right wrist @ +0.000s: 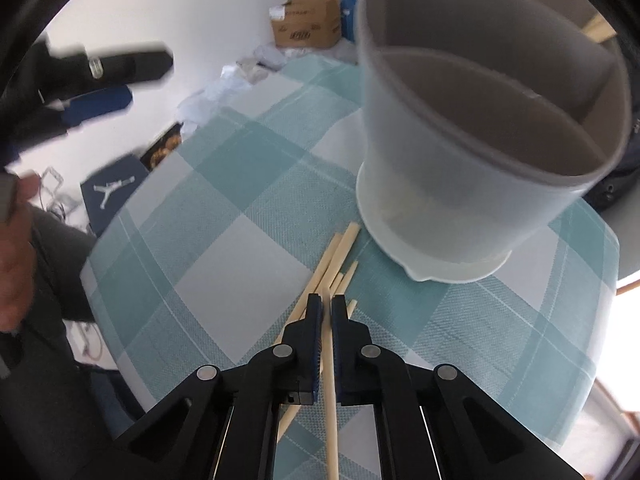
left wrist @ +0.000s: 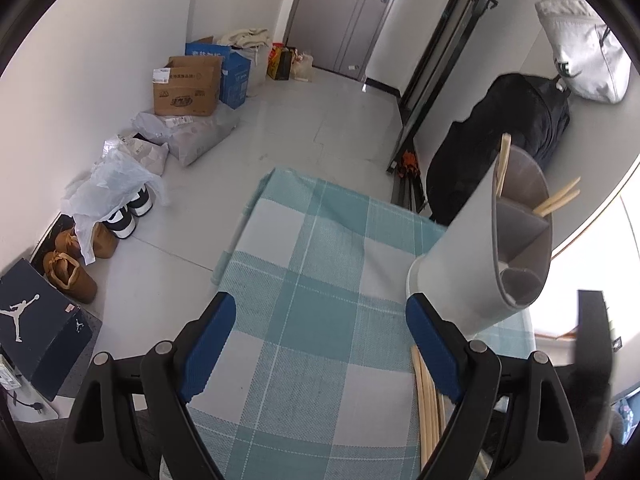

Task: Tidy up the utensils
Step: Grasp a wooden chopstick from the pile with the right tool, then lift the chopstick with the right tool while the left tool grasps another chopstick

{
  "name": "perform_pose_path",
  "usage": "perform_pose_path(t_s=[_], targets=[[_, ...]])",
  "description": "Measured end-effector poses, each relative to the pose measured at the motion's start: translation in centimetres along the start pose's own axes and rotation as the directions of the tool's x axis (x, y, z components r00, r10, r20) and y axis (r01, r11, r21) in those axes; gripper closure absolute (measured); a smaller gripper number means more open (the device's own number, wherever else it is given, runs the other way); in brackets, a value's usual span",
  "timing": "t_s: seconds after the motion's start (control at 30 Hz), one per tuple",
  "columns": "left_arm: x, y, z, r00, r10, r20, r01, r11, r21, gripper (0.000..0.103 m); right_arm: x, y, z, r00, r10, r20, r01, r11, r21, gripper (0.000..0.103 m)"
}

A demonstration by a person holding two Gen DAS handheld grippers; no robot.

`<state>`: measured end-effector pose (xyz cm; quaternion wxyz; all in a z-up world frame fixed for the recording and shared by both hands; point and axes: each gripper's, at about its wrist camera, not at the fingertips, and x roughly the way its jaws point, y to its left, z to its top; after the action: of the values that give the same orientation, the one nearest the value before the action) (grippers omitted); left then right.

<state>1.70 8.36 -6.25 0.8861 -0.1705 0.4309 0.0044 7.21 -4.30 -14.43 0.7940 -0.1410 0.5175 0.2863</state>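
A pale grey utensil holder (left wrist: pixel 472 256) (right wrist: pixel 452 168) with inner dividers stands on the teal checked tablecloth (left wrist: pixel 320 272) (right wrist: pixel 224 240). A few wooden chopsticks (left wrist: pixel 558 200) stick out of its far compartments. Several loose chopsticks (right wrist: pixel 340 252) (left wrist: pixel 426 400) lie on the cloth in front of the holder. My right gripper (right wrist: pixel 326 300) is shut on one chopstick (right wrist: pixel 329 364), which runs back between its fingers. My left gripper (left wrist: pixel 320 308) hangs open over bare cloth, left of the holder, with nothing between its blue pads (left wrist: pixel 216 336). It shows blurred in the right wrist view (right wrist: pixel 100 84).
On the floor beyond the table lie cardboard boxes (left wrist: pixel 188 86), plastic bags (left wrist: pixel 116 184), shoes (left wrist: pixel 72 272) and a dark shoe box (left wrist: pixel 36 324). A black bag (left wrist: pixel 500 140) sits behind the holder. A person's hand (right wrist: pixel 12 264) is at the left edge.
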Motion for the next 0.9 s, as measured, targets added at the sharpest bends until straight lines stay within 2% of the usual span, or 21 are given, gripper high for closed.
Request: perform_pose_path(t_s=[0.1,0.17,0.27,0.43,0.73,0.83,0.9], targets=[[0.9,-0.4,-0.4,0.998,-0.002,-0.069,0.004,1.000,0.026,0.019,-1.4,-0.8,0.0,0.999,0.029,0.045,-0.031,0.998,0.051,0.099],[1.9,-0.8,-0.9,0.989,-0.027,-0.142,0.033,0.999,0.040,0.019,-2.4,-1.5,0.0,0.997,0.046,0.067,-0.051,0.995,0.086,0.099],[2.9,-1.5,-1.8,0.977,-0.029,-0.209,0.045,0.997,0.069,0.019,-4.0,-2.8,-0.5,0.990,0.069,0.121,-0.088,0.984,0.152,0.099],[4.3,-2.9,-3.3,0.955,-0.030,-0.295,0.063,0.993,0.103,0.019,-6.5,-5.5,-2.1,0.966,0.101,0.237,-0.168,0.945,0.282,0.099],[5.3,-5.9,-4.2,0.947,0.046,-0.319,0.028,0.974,0.226,0.019,-9.4,-10.2,-5.3,0.913,0.115,0.393,-0.301,0.838,0.456,0.099],[5.8,-6.0,-4.6,0.939,0.070,-0.337,0.013,0.971,0.239,0.019,-9.8,-11.3,-6.2,0.903,0.101,0.419,-0.321,0.806,0.497,0.099],[5.8,-6.3,-4.7,0.940,0.094,-0.327,-0.006,0.966,0.258,0.019,-10.2,-12.0,-6.7,0.896,0.100,0.432,-0.337,0.788,0.515,0.099]])
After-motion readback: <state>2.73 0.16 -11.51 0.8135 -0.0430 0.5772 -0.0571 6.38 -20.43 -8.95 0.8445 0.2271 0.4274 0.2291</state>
